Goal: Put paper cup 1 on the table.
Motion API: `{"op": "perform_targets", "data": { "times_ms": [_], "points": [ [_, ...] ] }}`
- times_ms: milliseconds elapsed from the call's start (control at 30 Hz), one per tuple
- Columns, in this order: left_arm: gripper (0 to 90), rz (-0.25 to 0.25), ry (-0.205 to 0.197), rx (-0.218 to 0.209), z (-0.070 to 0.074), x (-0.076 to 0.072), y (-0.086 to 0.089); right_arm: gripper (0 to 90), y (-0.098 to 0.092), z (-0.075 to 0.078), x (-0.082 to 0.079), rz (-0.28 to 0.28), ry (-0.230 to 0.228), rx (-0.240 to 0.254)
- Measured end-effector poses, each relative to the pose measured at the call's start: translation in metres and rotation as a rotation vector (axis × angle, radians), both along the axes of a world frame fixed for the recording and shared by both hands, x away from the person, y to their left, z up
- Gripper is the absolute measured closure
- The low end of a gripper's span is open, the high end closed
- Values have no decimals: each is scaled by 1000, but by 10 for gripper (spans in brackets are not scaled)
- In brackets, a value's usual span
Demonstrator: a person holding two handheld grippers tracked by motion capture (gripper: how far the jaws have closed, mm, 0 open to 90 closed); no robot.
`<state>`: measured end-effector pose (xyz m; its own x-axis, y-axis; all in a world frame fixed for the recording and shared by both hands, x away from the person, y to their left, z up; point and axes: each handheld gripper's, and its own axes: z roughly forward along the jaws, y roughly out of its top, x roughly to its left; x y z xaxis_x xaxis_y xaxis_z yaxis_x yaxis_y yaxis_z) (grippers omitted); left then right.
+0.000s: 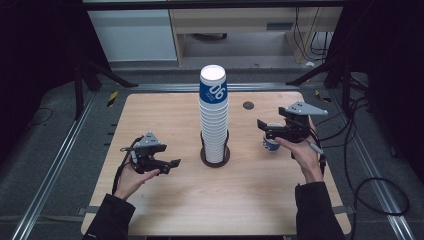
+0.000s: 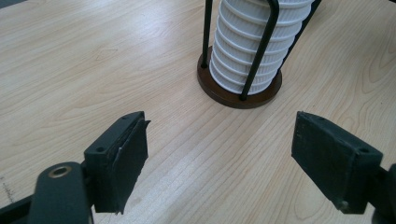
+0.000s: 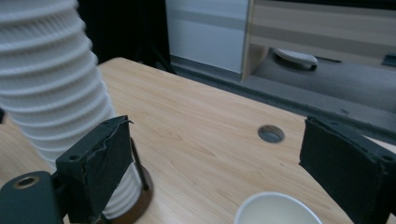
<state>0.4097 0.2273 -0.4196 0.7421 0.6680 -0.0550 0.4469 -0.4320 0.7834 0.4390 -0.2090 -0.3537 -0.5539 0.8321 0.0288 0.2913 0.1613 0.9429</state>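
The right tool is hovering above the table with its jaws standing wide apart and gripping nothing; no earlier view is needed to see that both pads are bare. A single paper cup, white inside with a blue band on its wall, is standing upright on the table directly below and just ahead of this tool's jaws, apart from them; in the right gripper view its open rim is sitting low between the two jaws, nearer the right-hand one, with clear air between cup and pads. Off to this tool's left-hand jaw side, the tall stack of cups is rising from a dark round holder with thin black upright rods; the ribbed white rims are looming behind that jaw. Beyond the jaws a small round grommet hole is lying in the table. The left tool is hanging low over the table, its jaws also spread wide and holding nothing, pointing toward the holder; in the left gripper view the holder's base is sitting ahead of the gap, closer to the right-hand jaw and well apart from both pads.
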Motion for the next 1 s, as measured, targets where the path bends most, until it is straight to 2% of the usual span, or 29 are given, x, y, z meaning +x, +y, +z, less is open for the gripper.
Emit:
{"op": "perform_targets", "data": {
  "times_ms": [533, 600, 733, 1000],
  "points": [
    [182, -10, 0, -4, 0, 0, -1, 99, 36, 47, -22, 173, -102, 47],
    [181, -17, 6, -3, -1, 0, -2, 95, 40, 53, -25, 197, -109, 67],
    [181, -25, 9, 0, -2, 0, -4, 91, 46, 63, -28, 212, -123, 90],
    [181, -31, 14, 4, -4, 0, -6, 76, 63, 78, -33, 265, -140, 83]
  ]
}}
